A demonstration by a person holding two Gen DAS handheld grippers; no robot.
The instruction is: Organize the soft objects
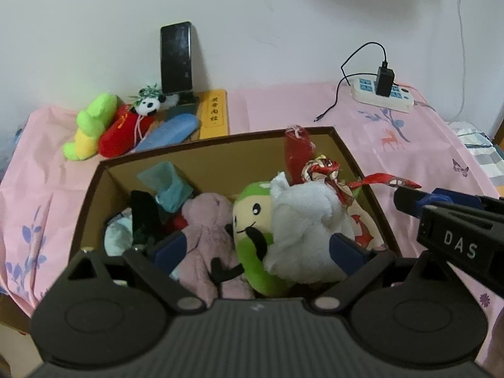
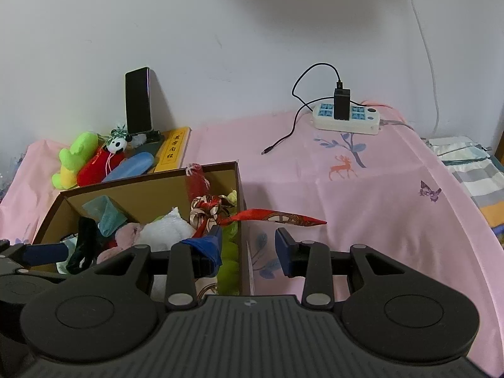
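A brown cardboard box (image 1: 220, 140) on the pink cloth holds several soft things: a pink plush (image 1: 204, 236), a green-and-cream plush (image 1: 252, 220), a white plush (image 1: 302, 220), a teal cloth (image 1: 167, 186) and a red patterned scarf (image 1: 327, 173). The scarf's tail (image 2: 283, 217) hangs over the box's right wall (image 2: 241, 220). My left gripper (image 1: 258, 247) is open over the box, its fingers on either side of the plush toys. My right gripper (image 2: 249, 249) is open and empty, straddling the box's right wall. It shows in the left wrist view (image 1: 453, 217).
Behind the box lie a green-yellow plush (image 1: 91, 126), a red plush (image 1: 123, 132), a small panda (image 1: 148, 104), a blue case (image 1: 170, 132) and a yellow book (image 1: 215, 113). A phone (image 1: 176, 60) leans on the wall. A power strip (image 1: 382, 93) with charger and cable sits at back right.
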